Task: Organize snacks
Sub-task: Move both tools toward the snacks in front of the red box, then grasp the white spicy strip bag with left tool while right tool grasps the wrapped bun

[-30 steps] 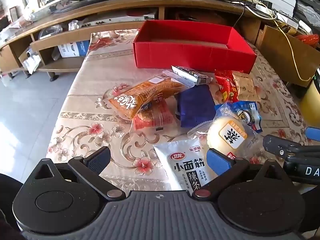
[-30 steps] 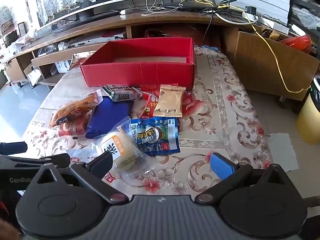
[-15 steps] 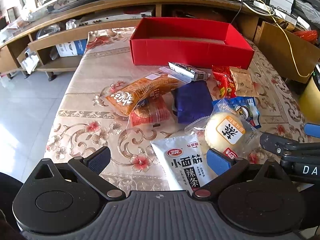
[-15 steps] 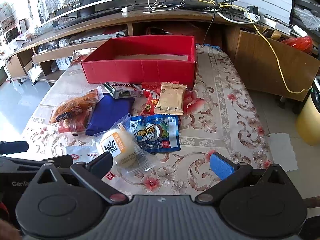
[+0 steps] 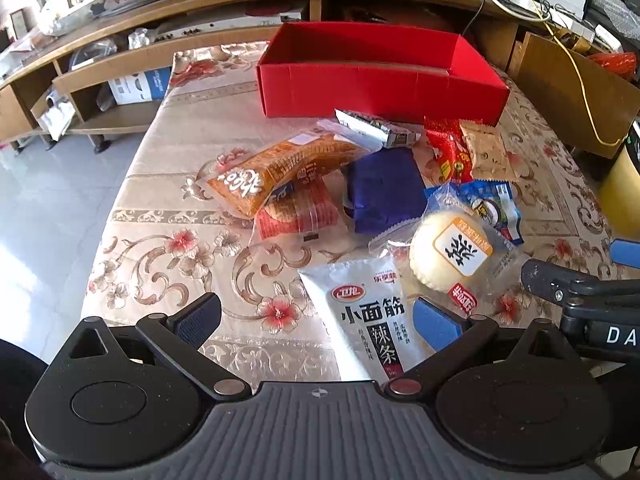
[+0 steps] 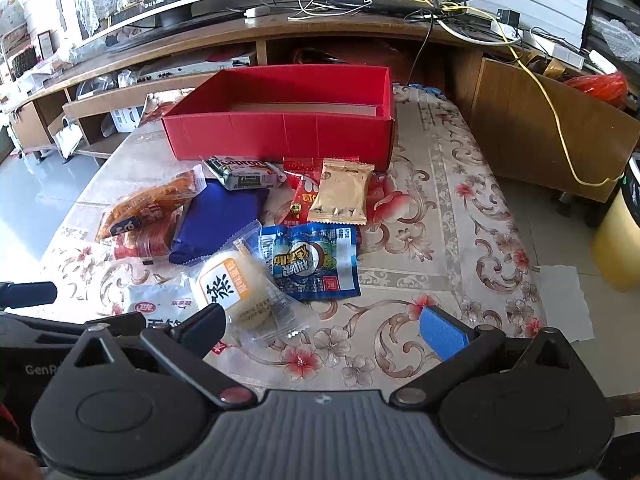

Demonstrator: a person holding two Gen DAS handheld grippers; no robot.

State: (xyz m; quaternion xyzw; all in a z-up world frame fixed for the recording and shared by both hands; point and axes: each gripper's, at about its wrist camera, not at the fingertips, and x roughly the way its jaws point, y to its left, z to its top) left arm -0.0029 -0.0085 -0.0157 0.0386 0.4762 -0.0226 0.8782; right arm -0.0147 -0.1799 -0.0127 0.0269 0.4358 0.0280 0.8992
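Both views have drawn a little closer to the snack pile since a second ago. The left hand-held gripper (image 5: 316, 318) and right hand-held gripper (image 6: 330, 322) hang spread wide, holding nothing. On the surface (image 5: 168, 184), the white packet (image 5: 362, 312) reads "小面筋 辣条". Behind the pile, the red box (image 6: 280, 132) shows no snacks inside.

Both wrist cameras look from the table's (image 5: 168, 184) near edge toward the red box (image 5: 380, 88) at the far edge; both share the snack pile
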